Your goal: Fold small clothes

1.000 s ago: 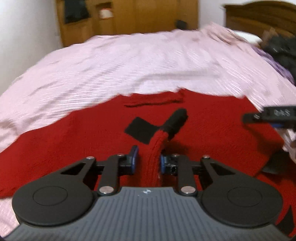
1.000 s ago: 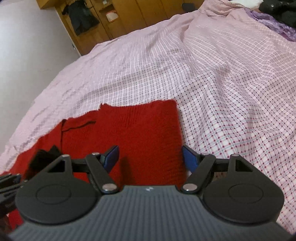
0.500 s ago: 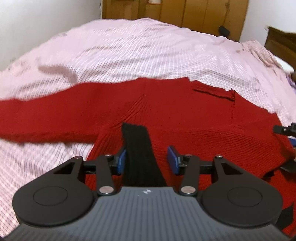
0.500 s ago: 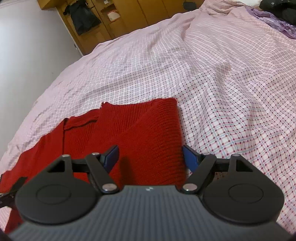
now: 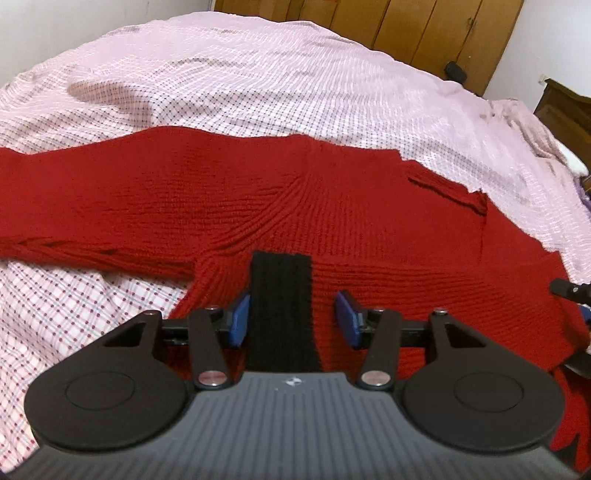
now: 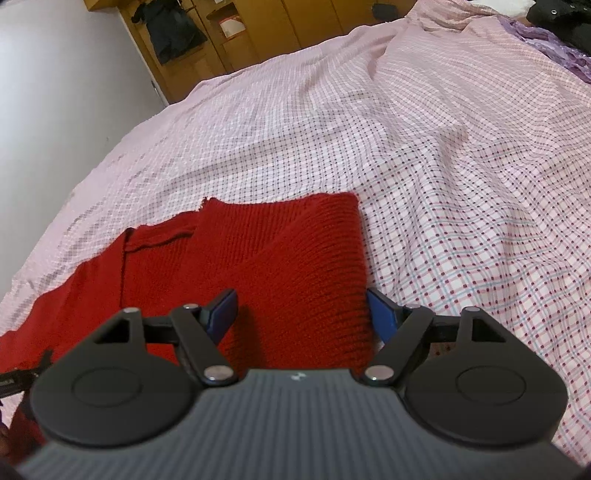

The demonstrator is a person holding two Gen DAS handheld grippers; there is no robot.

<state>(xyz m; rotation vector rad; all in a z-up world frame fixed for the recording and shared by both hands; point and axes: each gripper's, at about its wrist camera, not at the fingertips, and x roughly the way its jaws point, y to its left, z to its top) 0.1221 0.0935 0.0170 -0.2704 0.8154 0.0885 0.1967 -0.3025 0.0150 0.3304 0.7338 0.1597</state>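
Wooden wardrobe doors (image 5: pixel 424 33) behind, our pink checked bedspread (image 5: pixel 258 81) under a flat ribbed red sweater (image 5: pixel 332 206), black knit cuff (image 5: pixel 280 295) between our just-opened left gripper (image 5: pixel 293 319), pads clear, right gripper (image 6: pixel 301 314) spread over the folded edge.

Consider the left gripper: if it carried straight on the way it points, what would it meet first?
Probably the black cuff lying between the open left gripper, on the red sweater; depth is uncertain.
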